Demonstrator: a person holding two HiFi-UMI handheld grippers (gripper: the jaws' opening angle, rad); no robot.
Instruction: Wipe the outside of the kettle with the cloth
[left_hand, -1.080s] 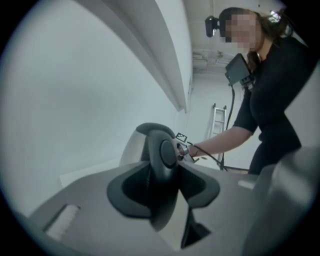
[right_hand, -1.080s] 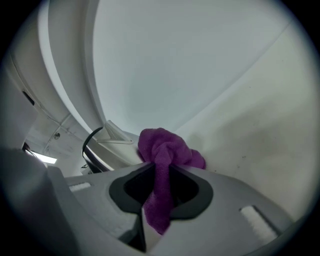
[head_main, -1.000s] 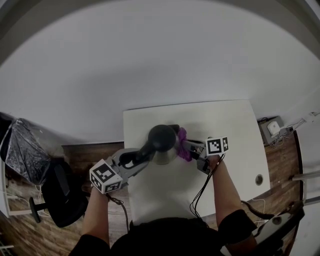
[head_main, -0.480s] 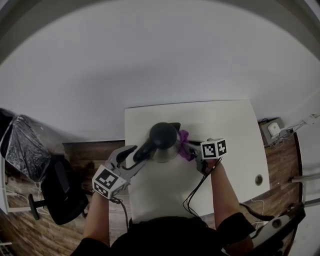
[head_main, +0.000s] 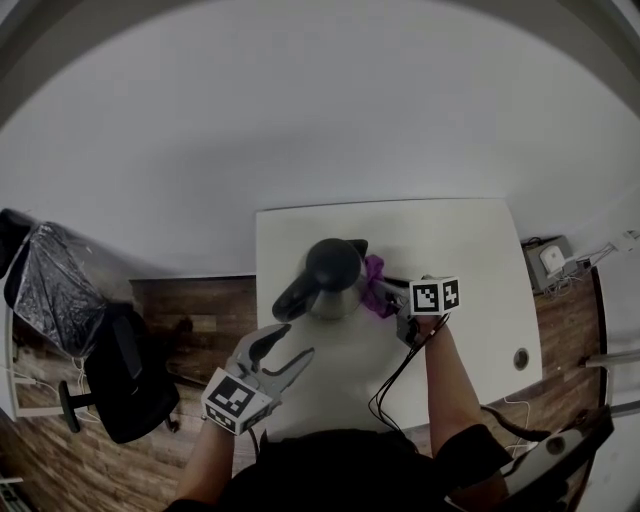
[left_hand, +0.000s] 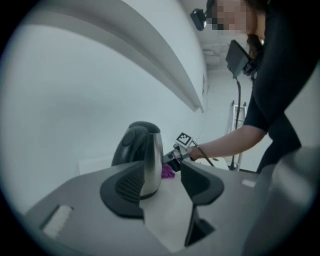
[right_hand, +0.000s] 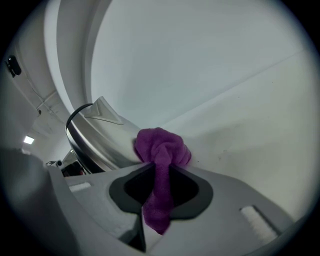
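Shows steel kettle (head_main: 332, 272) upright at centre of head view, on white counter (head_main: 470, 250). Clamps purple cloth (head_main: 375, 285) in right gripper (head_main: 393, 303), centre right, bunched end against kettle's side. Holds left gripper (head_main: 287, 343) at lower left, clear of black handle (head_main: 293, 297), jaws opening, nothing between them. In left gripper view, frames kettle beyond the spread jaws, cloth peeking out at its right.

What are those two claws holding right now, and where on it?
The right gripper pinches the purple cloth along a bunched strip, wad ahead by the kettle. The left gripper's jaws are opening with nothing between them.
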